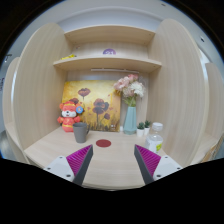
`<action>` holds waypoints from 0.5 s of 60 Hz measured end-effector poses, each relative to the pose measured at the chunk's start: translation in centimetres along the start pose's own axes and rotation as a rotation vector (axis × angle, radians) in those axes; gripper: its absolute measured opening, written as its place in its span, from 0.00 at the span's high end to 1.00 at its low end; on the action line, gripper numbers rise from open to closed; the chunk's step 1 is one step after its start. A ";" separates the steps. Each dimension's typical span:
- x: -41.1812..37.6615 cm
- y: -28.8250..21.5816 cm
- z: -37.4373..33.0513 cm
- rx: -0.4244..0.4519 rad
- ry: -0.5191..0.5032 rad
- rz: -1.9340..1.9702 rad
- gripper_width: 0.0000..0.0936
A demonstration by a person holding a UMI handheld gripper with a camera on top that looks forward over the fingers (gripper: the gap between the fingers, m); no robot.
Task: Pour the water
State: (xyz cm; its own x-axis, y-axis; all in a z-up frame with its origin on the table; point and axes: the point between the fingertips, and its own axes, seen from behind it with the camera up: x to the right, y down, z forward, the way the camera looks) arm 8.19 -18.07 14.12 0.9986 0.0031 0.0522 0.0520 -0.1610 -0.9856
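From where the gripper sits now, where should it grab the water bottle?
Grip the water bottle around its mid-body, coming in level from the front. It stands upright ahead of the right finger, and the open gripper is empty. Its body looks round; the white cap end narrows, so I'd avoid it.

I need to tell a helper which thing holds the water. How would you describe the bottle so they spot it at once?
On the wooden desk under the shelf, look beside the blue vase of flowers. The bottle stands just ahead of the open tongs; alone there, it is clear with a white cap.
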 end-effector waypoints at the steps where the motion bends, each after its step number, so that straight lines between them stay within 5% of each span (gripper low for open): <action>1: 0.8 0.5 0.2 -0.005 0.008 -0.002 0.08; 18: 12.4 4.6 3.6 -0.024 0.180 0.033 0.08; 30: 15.9 5.1 9.1 -0.024 0.201 0.041 0.09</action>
State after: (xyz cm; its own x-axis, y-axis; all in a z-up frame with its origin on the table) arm 24.43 -9.86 8.47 0.9785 -0.2009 0.0458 0.0089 -0.1807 -0.9835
